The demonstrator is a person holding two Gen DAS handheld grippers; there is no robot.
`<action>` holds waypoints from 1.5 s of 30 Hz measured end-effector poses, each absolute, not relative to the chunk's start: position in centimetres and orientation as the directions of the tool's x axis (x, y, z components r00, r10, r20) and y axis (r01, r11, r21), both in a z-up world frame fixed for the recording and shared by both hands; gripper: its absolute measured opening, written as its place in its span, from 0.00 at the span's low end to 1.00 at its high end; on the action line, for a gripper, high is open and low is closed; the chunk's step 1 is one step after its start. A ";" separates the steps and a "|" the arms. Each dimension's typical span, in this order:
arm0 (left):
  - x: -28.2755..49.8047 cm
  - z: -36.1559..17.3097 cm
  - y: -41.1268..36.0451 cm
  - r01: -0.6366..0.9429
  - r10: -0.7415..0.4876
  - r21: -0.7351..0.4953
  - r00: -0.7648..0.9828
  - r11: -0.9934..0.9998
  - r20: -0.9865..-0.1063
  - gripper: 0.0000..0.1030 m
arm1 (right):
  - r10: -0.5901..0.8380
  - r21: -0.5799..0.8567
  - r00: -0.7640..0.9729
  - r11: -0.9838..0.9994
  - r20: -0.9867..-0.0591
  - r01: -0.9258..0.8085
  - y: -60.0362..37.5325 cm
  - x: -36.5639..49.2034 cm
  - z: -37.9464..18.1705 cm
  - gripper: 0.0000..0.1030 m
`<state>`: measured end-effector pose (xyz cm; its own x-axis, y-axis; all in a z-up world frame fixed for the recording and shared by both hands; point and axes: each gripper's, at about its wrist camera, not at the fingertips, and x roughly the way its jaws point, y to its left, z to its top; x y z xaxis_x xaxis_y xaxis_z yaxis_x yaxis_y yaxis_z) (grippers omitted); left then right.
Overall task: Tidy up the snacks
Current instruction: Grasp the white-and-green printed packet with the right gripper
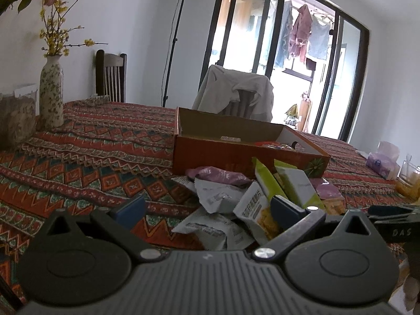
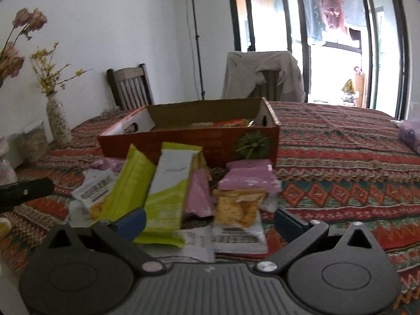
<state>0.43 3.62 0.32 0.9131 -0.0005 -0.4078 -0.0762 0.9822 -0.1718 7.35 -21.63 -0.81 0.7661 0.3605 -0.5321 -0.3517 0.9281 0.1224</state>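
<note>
Two hand-held grippers hovered over a heap of snack packets on a patterned tablecloth [image 2: 341, 157], both with fingers spread wide and nothing between them. Seen along the right gripper [image 2: 210, 221], the pile lay straight ahead at 12 o'clock: two tall lime-green packets [image 2: 168, 183], pink wrappers [image 2: 249, 177], and a clear pack of golden crackers [image 2: 239, 207] lying nearest the fingers. From the left gripper [image 1: 207, 208], a white-and-yellow packet [image 1: 256, 210] and crumpled grey-white wrappers [image 1: 218, 197] sat just in front.

Behind the heap, still at 12 o'clock, stood the open orange cardboard box [image 2: 189, 139], the likely home for the lot. Only a few items showed inside it (something red and something gold-wrapped, too small to name), so it appeared to have plenty of room.

A sensible pick, I judged, would be the cracker pack or a green packet taken by one edge, lifted clear of its neighbours so the loose wrappers did not drag along, then carried over the box's near wall. A flowered vase [image 2: 59, 120] stood at 10 o'clock, well apart.
</note>
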 end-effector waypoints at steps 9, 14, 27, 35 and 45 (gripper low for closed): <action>0.5 -0.2 4.7 -0.093 0.006 -0.188 0.909 0.978 -0.417 1.00 | 0.357 0.126 0.771 0.930 -0.527 -0.344 -20.0 8.3 -1.0 1.00; 0.9 -0.6 5.1 -0.097 0.004 -0.199 0.906 0.975 -0.423 1.00 | 0.345 0.100 0.774 0.933 -0.531 -0.346 -18.1 10.0 -0.7 0.90; 1.2 -0.9 6.0 -0.125 0.024 -0.203 0.899 0.971 -0.438 1.00 | 0.349 0.134 0.744 0.933 -0.570 -0.335 -15.7 12.7 -1.8 0.37; 1.5 -0.9 5.5 -0.124 0.025 -0.195 0.896 0.973 -0.444 1.00 | 0.332 0.122 0.802 0.942 -0.497 -0.314 -17.1 11.6 -1.1 0.37; 3.0 -0.9 4.5 -0.127 0.028 -0.176 0.878 0.976 -0.479 1.00 | 0.304 0.119 0.856 0.953 -0.418 -0.280 -20.4 9.8 -0.2 0.36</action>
<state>2.95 4.50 -0.85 0.8777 0.0275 -0.4785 -0.1268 0.9761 -0.1764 9.85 -20.44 -0.24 0.8559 0.3040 -0.4183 -0.2802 0.9526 0.1188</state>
